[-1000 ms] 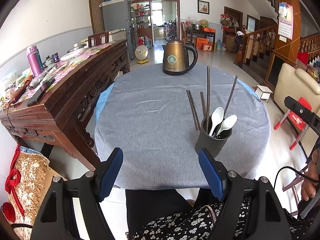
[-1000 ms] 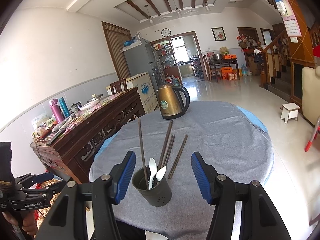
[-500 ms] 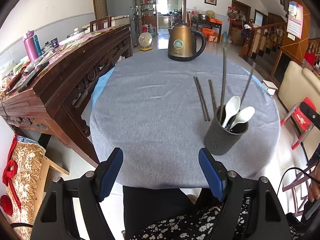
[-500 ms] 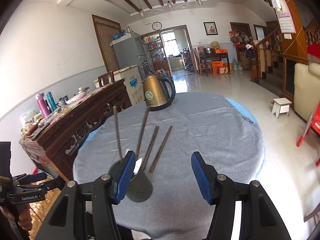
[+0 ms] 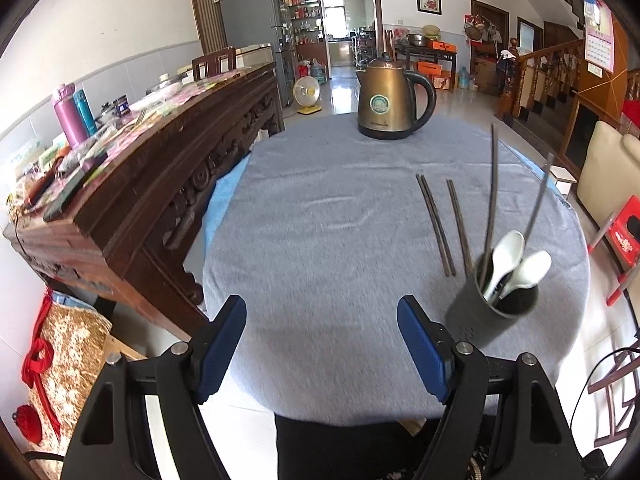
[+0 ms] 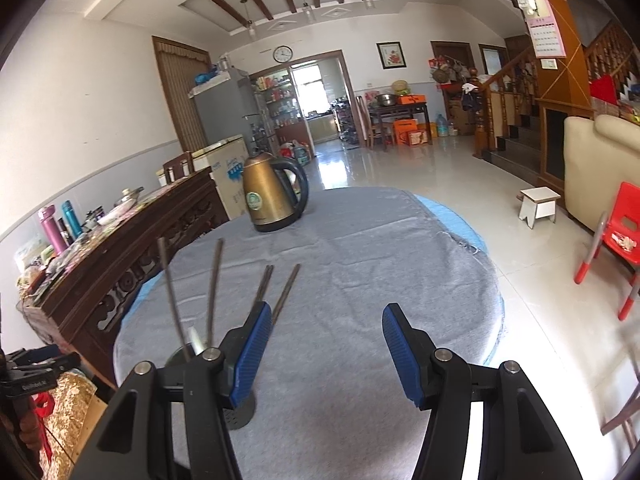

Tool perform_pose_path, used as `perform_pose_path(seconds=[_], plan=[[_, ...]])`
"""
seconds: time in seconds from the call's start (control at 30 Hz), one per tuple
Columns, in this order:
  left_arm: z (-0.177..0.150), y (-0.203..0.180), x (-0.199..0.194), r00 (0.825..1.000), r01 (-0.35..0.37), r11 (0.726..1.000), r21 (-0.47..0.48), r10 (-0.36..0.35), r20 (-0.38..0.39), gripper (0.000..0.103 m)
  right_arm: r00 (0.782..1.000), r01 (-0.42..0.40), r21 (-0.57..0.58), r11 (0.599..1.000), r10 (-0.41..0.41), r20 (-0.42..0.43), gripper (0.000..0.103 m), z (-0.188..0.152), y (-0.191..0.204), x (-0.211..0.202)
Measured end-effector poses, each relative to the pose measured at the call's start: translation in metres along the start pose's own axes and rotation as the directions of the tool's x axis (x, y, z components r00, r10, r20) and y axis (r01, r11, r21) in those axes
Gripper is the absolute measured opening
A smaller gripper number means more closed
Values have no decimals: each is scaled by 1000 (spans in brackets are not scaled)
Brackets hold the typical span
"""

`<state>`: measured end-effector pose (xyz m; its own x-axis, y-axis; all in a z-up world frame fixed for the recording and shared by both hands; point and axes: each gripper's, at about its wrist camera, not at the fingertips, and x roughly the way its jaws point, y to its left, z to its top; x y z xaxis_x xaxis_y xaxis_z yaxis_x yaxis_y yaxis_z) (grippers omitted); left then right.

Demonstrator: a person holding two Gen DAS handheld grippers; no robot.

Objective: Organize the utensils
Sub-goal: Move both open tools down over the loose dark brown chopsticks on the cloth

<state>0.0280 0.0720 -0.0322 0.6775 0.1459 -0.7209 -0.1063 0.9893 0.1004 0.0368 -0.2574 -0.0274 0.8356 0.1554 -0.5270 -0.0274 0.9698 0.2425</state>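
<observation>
Your left claw hangs released over the near edge of the counter, its blue pads spread wide with only grey cloth between them. From that claw, the dark utensil cup stands at about two o'clock, just beyond the right pad and apart from it. Two white spoons lean inside the cup, bowls up, along with two long chopsticks that rise steeply out of it. Three more chopsticks lie flat on the cloth at about one o'clock, just behind the cup; two lie touching as a pair and the third sits a little to their right. The kettle stands at twelve o'clock on the far side of the counter.

Your right claw is also released and grips nothing. In its view the cup sits at about nine o'clock, mostly hidden behind the left pad; only part of the rim and the base show. The upright chopsticks are blurred, and the spoons are hard to make out. The flat chopsticks run toward eleven o'clock, their near ends cut off by the pad.
</observation>
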Motion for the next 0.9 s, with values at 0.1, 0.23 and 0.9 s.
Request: perform_pose_path(seconds=[0.1, 0.23, 0.9], plan=[[12, 5, 11, 1000, -14, 1000, -2, 14, 1, 78, 1000, 12, 13, 1000, -12, -14, 61, 8, -10, 15], [25, 10, 31, 999, -36, 999, -5, 36, -22, 78, 999, 12, 40, 999, -10, -52, 61, 18, -23, 45], [88, -16, 191, 975, 33, 999, -12, -35, -218, 78, 873, -172, 16, 985, 159, -461, 44, 34, 36, 318]])
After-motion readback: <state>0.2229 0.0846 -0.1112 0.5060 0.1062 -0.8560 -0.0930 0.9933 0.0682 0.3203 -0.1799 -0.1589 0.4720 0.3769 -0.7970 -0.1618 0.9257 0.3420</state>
